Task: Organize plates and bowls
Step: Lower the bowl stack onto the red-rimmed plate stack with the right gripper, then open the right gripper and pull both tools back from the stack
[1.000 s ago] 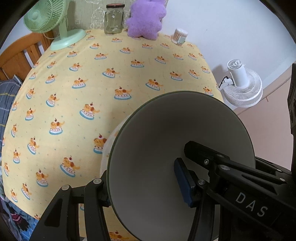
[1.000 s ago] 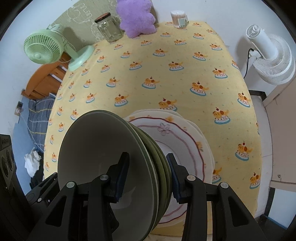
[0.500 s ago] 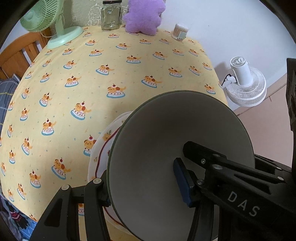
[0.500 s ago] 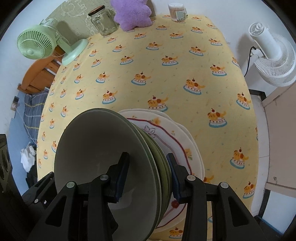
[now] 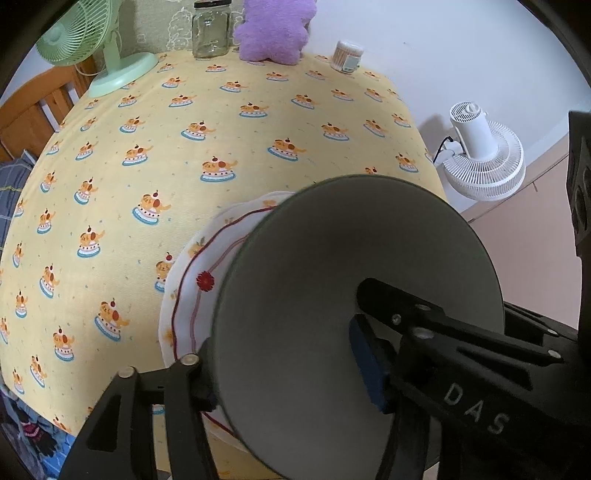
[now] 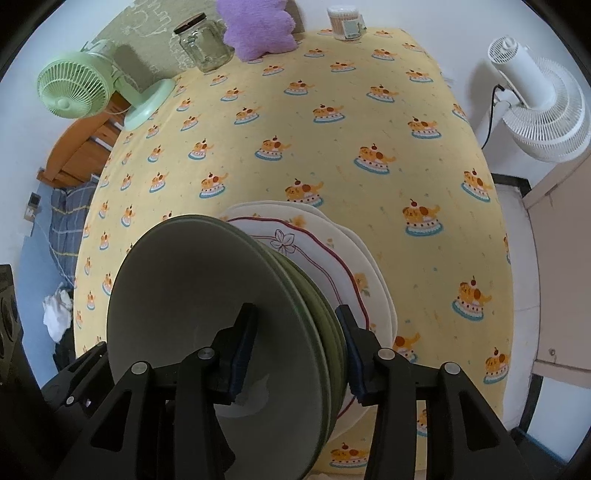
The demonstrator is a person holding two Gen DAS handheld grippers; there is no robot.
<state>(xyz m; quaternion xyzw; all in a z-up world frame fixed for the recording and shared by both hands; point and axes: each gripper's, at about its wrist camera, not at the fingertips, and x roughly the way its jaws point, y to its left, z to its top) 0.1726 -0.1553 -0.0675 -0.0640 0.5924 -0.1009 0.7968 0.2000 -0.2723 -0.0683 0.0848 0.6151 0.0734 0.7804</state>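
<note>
A stack of green bowls (image 6: 207,314), grey-white inside, is held on edge above the table's near edge; it also shows in the left wrist view (image 5: 332,295). My right gripper (image 6: 293,350) is shut on the stack's rim, one finger inside, one outside. My left gripper (image 5: 288,369) is shut on the opposite rim. Below and behind the bowls lies a stack of white plates (image 6: 332,251) with a red wavy line, flat on the yellow tablecloth (image 6: 332,147); these plates also show in the left wrist view (image 5: 207,266).
At the table's far edge stand a green fan (image 6: 74,92), a glass jar (image 6: 205,46), a purple plush (image 6: 258,29) and a cotton swab tub (image 6: 343,22). A white fan (image 6: 535,107) stands on the floor at right. A wooden bed frame (image 6: 77,155) lies left.
Both grippers with the bowl stack have risen and drawn back toward the near edge; more of the white plates shows beneath the bowls.
</note>
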